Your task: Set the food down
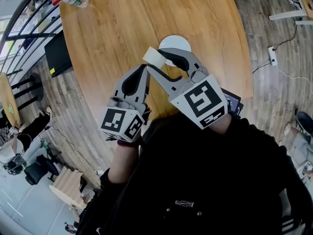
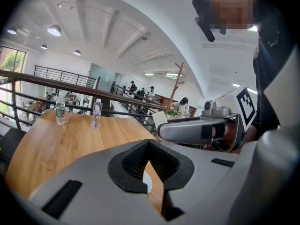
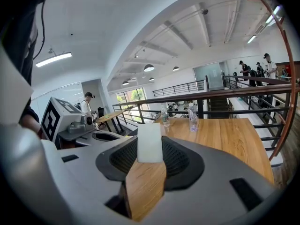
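Note:
My right gripper (image 1: 158, 59) is shut on a white rectangular block of food (image 1: 153, 56), held above the round wooden table (image 1: 127, 23). In the right gripper view the block (image 3: 150, 142) stands upright, pinched between the black pads (image 3: 178, 161). A white plate (image 1: 176, 43) lies on the table just beyond, partly hidden by the right gripper's fingers. My left gripper (image 1: 145, 68) hovers close at the left, its tips together and nothing between them. The left gripper view shows the jaws meeting at the tips (image 2: 149, 143), with a sliver of the plate (image 2: 146, 182) below them.
Two water bottles (image 2: 60, 110) (image 2: 96, 114) stand at the table's far edge by a black railing (image 3: 225, 93); one bottle (image 1: 76, 0) shows in the head view. A dark chair (image 1: 57, 53) sits at the table's left. A power strip (image 1: 272, 56) lies on the floor at right.

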`<state>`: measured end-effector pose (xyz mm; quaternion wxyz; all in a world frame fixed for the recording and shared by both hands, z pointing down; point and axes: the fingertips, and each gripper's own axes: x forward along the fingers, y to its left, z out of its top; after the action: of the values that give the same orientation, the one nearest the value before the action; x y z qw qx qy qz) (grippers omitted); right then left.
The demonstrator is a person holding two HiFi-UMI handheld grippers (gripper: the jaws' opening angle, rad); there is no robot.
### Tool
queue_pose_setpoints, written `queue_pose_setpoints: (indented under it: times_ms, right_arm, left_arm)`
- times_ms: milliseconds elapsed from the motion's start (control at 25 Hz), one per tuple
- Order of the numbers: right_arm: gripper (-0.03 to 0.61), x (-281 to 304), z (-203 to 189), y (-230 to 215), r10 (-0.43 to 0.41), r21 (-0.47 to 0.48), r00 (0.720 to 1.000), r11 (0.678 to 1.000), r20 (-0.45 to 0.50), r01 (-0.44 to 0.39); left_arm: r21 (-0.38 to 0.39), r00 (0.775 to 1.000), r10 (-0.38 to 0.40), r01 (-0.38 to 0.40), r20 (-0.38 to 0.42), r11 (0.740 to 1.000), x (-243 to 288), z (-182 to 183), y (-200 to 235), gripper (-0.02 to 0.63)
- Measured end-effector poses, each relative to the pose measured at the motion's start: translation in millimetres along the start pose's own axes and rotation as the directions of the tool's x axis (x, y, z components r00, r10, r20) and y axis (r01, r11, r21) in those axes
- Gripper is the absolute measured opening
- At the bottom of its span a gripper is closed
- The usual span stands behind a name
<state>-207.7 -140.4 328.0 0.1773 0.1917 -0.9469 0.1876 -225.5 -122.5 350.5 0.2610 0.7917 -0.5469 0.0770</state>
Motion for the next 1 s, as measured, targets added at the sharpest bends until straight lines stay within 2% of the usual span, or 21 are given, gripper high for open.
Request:
queue_pose_setpoints:
  times_ms: [520,1000]
  right_arm:
    - [0.172,17,-11,-22,-0.034,0.029,0.998,0.999,-0.043,0.035]
    - [0.172,37,-32,-40,-0.089,0.047,0.993,0.995,-0.072,0.092]
  left_arm:
    - [-0.015,0.998,-0.047,0.047,-0.043,0.999,22,-11,5,0.006]
    - [-0.03,0.994,-0.058,0.055,-0.096,0.998,32,-25,21,0.005]
